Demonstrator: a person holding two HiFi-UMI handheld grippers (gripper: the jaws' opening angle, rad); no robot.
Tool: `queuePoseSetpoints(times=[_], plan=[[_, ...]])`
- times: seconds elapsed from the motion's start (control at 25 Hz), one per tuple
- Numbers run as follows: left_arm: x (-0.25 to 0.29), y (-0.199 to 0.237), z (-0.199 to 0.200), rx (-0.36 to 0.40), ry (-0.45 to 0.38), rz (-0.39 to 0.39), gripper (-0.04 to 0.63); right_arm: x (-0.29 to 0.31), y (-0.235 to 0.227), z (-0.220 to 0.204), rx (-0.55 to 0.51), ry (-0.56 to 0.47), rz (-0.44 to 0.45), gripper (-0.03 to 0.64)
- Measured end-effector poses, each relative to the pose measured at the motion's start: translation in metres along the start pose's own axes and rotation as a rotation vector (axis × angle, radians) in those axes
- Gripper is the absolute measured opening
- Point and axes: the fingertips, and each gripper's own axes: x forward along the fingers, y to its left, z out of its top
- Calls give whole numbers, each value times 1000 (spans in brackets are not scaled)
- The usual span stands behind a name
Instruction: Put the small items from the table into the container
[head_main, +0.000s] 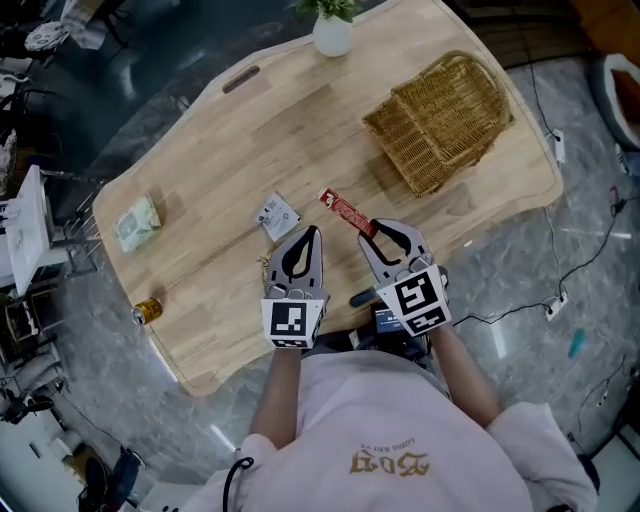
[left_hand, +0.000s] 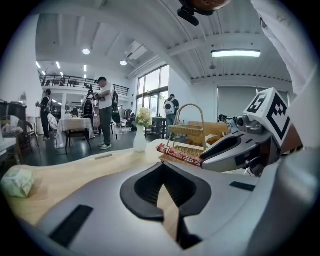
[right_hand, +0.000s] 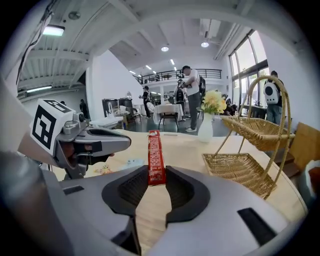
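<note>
Right gripper (right_hand: 155, 176) pinches one end of a long red packet (right_hand: 154, 156), which juts forward above the wooden table (head_main: 220, 150). Left gripper (left_hand: 163, 182), jaws pressed together, holds nothing. Only the head view shows a green packet (head_main: 138, 222) and a small can (head_main: 147, 311). The right gripper view alone shows the wicker basket (right_hand: 242, 170) has an arched handle.

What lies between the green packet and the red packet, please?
A small white packet lies between the green packet and the red packet; nothing else is on that stretch. The head view shows this.
</note>
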Motion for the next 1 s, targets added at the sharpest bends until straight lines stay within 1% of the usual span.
queuePoseSetpoints(times=[0.04, 0.28, 0.56, 0.8, 1.0], plan=[[-1, -2, 7, 15, -9, -3, 5, -5, -1, 5, 0, -12, -6, 123], [-5, -9, 46, 46, -74, 9, 5, -28, -8, 35, -11, -83, -31, 123], [-2, -19, 75, 80, -128, 1, 5, -45, -18, 57, -29, -139, -57, 123], [12, -34, 98, 120, -156, -51, 5, -59, -38, 69, -18, -158, -98, 123], [34, -47, 112, 127, -169, -101, 5, -68, -68, 71, 7, -154, -157, 123]])
